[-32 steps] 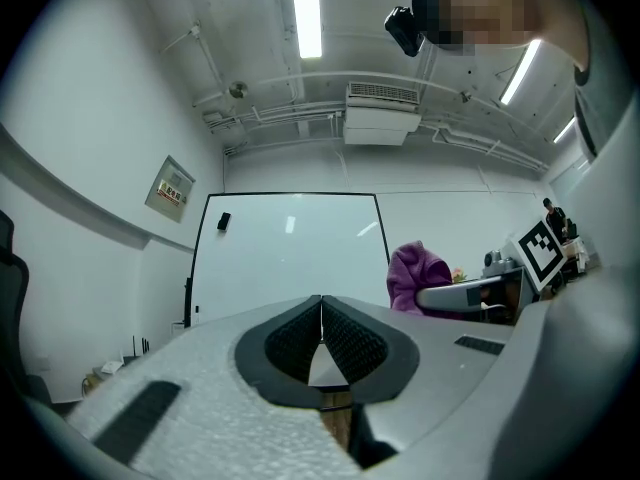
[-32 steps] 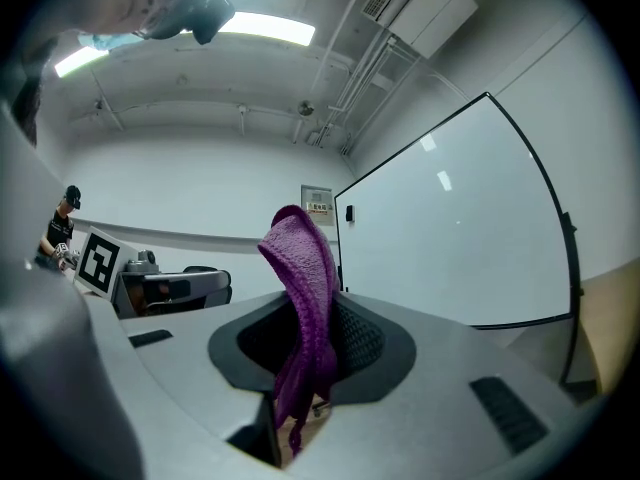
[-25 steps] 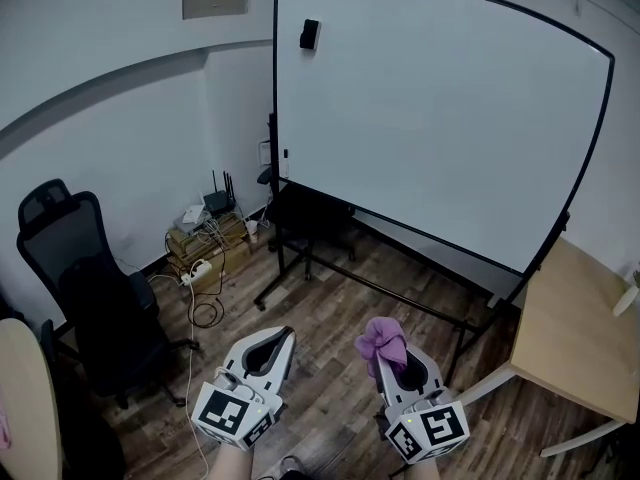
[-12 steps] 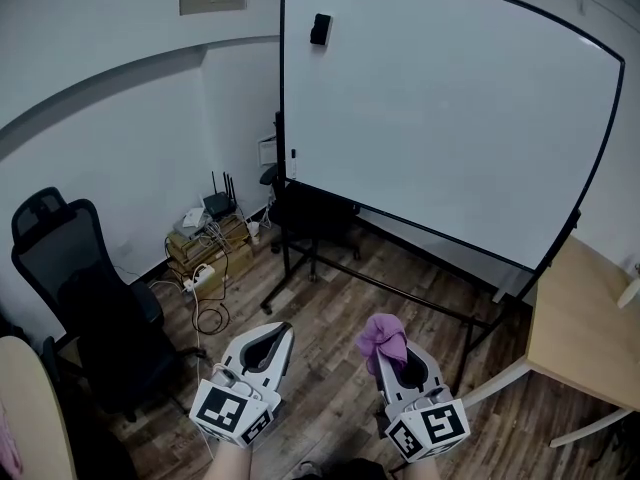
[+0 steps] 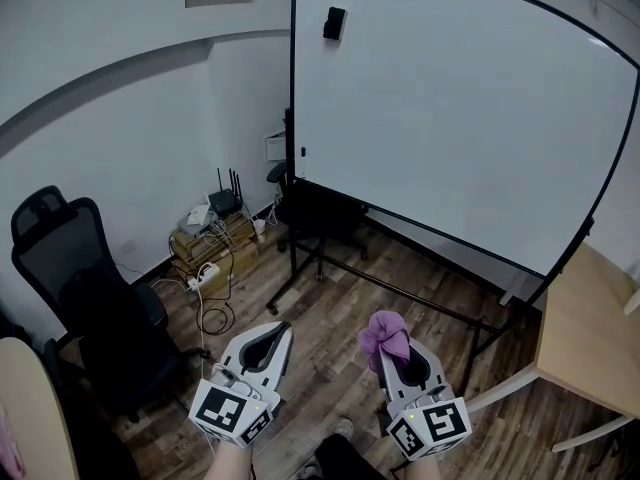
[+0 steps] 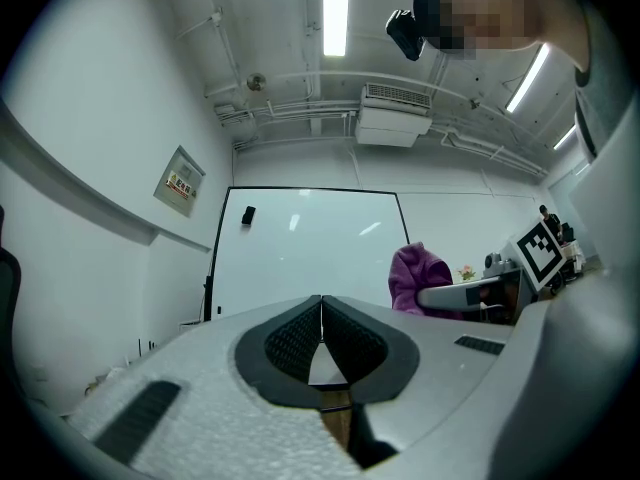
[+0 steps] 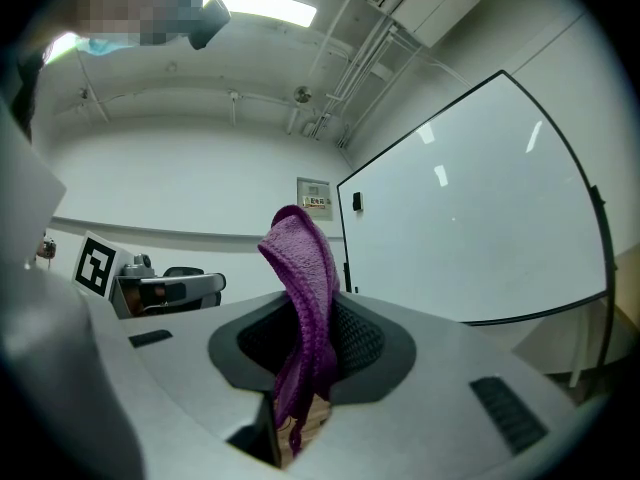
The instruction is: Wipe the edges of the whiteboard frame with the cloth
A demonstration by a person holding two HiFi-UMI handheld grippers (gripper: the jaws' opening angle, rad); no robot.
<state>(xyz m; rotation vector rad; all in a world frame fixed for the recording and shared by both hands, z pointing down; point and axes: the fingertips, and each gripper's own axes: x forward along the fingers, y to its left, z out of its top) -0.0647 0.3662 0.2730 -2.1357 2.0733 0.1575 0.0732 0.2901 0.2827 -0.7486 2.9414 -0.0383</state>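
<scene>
Right gripper (image 5: 397, 356) clenches the purple cloth (image 5: 384, 336), its tuft standing proud of the jaws as a wiping pad. Left gripper (image 5: 270, 340) closed, empty, held low. Whiteboard frame (image 5: 293, 118) well ahead, left edge nearest; wiping apparently not yet begun.

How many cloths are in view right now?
1: the purple cloth, clamped in the right hand-held gripper. The left hand-held gripper is shut, empty. Others may be hidden.

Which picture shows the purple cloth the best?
The right gripper view. There the purple cloth fills the middle, pinched between the right gripper's jaws, its knit clear. The head view shows it small, bunched at that gripper's tip. The left gripper view shows it off to the side, partly hidden.
</scene>
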